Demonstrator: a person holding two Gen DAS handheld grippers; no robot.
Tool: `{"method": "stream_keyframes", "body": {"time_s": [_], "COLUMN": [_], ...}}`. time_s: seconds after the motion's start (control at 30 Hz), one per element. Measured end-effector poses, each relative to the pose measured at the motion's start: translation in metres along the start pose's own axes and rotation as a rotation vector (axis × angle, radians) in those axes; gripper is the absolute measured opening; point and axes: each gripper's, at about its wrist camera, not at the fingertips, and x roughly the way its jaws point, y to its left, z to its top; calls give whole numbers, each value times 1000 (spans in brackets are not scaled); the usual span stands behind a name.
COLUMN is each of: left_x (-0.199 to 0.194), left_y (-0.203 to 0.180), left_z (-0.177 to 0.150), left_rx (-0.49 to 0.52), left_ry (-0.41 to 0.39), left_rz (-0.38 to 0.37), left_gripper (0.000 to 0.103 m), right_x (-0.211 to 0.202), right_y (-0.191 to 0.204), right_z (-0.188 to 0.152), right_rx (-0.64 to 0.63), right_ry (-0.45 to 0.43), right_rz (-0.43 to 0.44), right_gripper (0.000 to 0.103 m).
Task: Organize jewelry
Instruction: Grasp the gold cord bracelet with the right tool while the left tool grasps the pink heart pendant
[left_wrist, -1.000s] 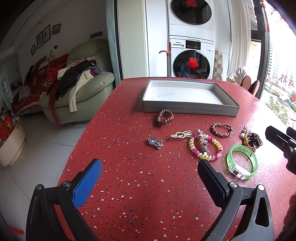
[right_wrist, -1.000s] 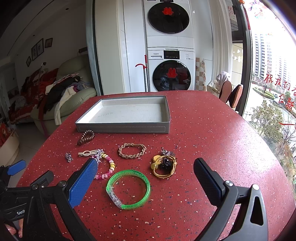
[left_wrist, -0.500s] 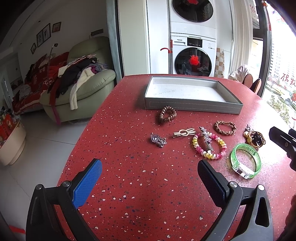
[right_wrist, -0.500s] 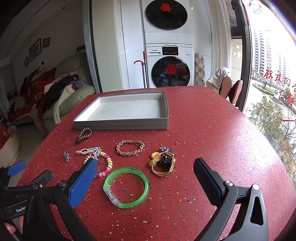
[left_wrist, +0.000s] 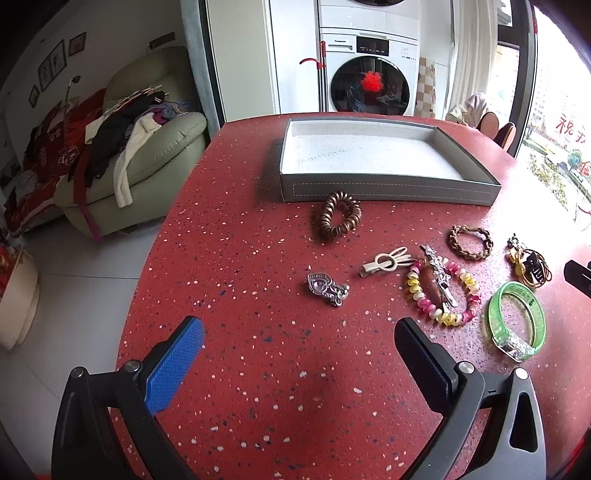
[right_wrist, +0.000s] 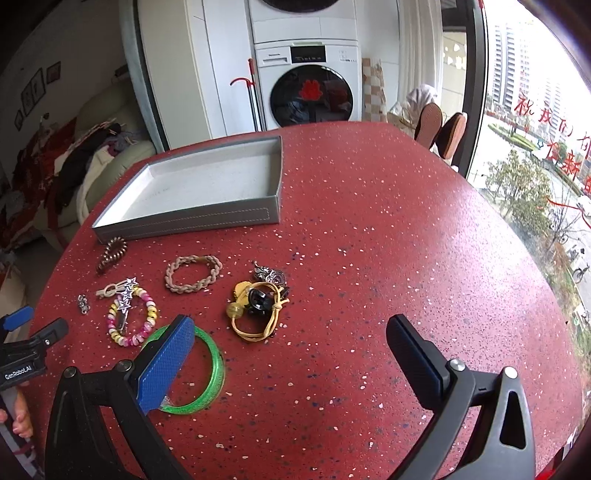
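Observation:
An empty grey tray (left_wrist: 388, 192) (right_wrist: 184, 221) sits at the back of the red speckled table (left_wrist: 258, 387). Before it lie a brown coil hair tie (left_wrist: 338, 219), a silver charm (left_wrist: 327, 286), a cream clip (left_wrist: 386, 262), a pink and yellow bead bracelet (left_wrist: 443, 295) with a star clip across it, a braided bracelet (left_wrist: 471, 242), a yellow cord bundle (right_wrist: 258, 306) and a green bangle (right_wrist: 207, 373). My left gripper (left_wrist: 299, 354) is open and empty, near the charm. My right gripper (right_wrist: 291, 354) is open and empty, its blue finger over the bangle.
A green sofa (left_wrist: 147, 158) piled with clothes stands left of the table. Stacked washing machines (left_wrist: 369, 74) stand behind it. Chairs (right_wrist: 439, 129) and a large window are on the right. The table edge curves away at the left.
Both grippers have moved forward and lower toward the jewelry. The right gripper's blue finger now overlaps the green bangle. No jewelry has moved.

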Motion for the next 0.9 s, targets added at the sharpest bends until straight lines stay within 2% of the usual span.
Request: {"method": "stream_keyframes", "body": {"time_s": [0.1, 0.17, 0.23, 0.27, 0.33, 0.4, 0.47, 0.6, 0.63, 0.7, 0.73, 0.8, 0.9], "left_x": [12, 17, 22, 23, 28, 32, 36, 39, 39, 38, 38, 37, 35], "left_y": [1, -2, -6, -8, -9, -11, -13, -14, -14, -16, -16, -20, -21], "left_z": [9, 11, 13, 14, 16, 17, 18, 19, 19, 20, 20, 20, 19], "left_rx": [-9, -3, 14, 21, 35, 41, 51, 51, 54, 60, 64, 79, 84], "left_ry": [39, 48, 49, 49, 60, 63, 73, 74, 71, 66, 62, 60, 57], "left_rz": [-36, -42, -42, -42, -45, -49, -46, -56, -58, -69, -79, -99, -125], "left_gripper": [103, 103, 103, 103, 103, 103, 92, 85, 81, 68, 53, 37, 35], "right_x": [8, 13, 18, 22, 29, 34, 38, 37, 35, 32, 30, 26, 18], "right_y": [-9, -11, -9, -9, -8, -6, -3, 1, 1, 1, 1, 1, 1], "right_z": [3, 3, 2, 1, 1, 0, 0, -1, -1, 0, 0, 2, 3], "right_rx": [43, 55, 51, 53, 63, 65, 54, 61, 62, 61, 60, 63, 66], "right_ry": [38, 59, 85, 99, 124, 138, 144, 139, 132, 121, 117, 110, 95], "right_rz": [10, 26, 39, 48, 69, 82, 87, 109, 108, 111, 112, 117, 135], "right_gripper": [102, 96, 78, 73, 57, 50, 44, 10, 8, 7, 6, 6, 6]}}
